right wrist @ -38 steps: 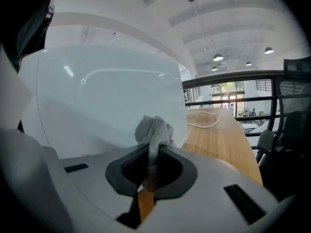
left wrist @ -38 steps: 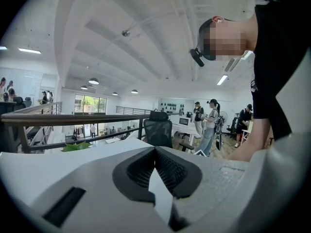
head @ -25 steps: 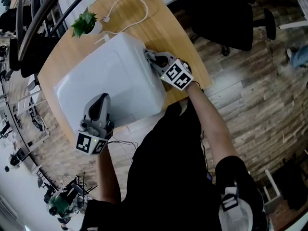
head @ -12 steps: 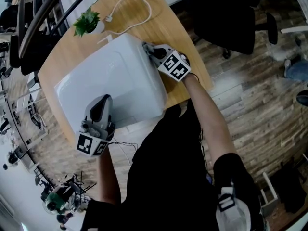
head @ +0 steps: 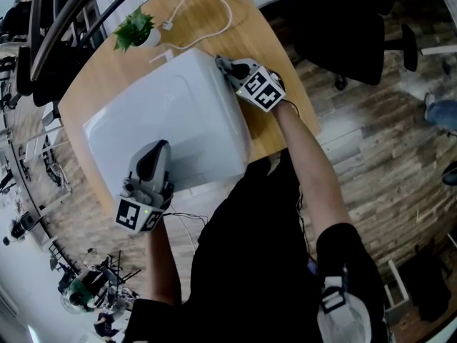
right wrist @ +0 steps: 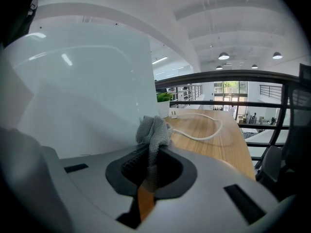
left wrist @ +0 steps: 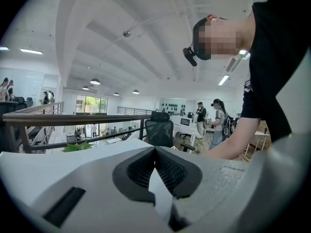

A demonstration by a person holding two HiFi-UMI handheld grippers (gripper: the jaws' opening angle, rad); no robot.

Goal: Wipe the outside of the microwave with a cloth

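Note:
A white microwave stands on a round wooden table. My right gripper is at its far right side, shut on a grey cloth that bunches against the white side wall. Only a small part of the cloth shows in the head view. My left gripper rests on the microwave's top near its front edge, jaws shut with nothing between them.
A small potted plant and a white power cable lie on the table behind the microwave. A black office chair stands to the right on the wooden floor. A railing runs along the left.
My right gripper with the cloth has slid a little farther back along the microwave's right side. The left gripper has stayed where it was.

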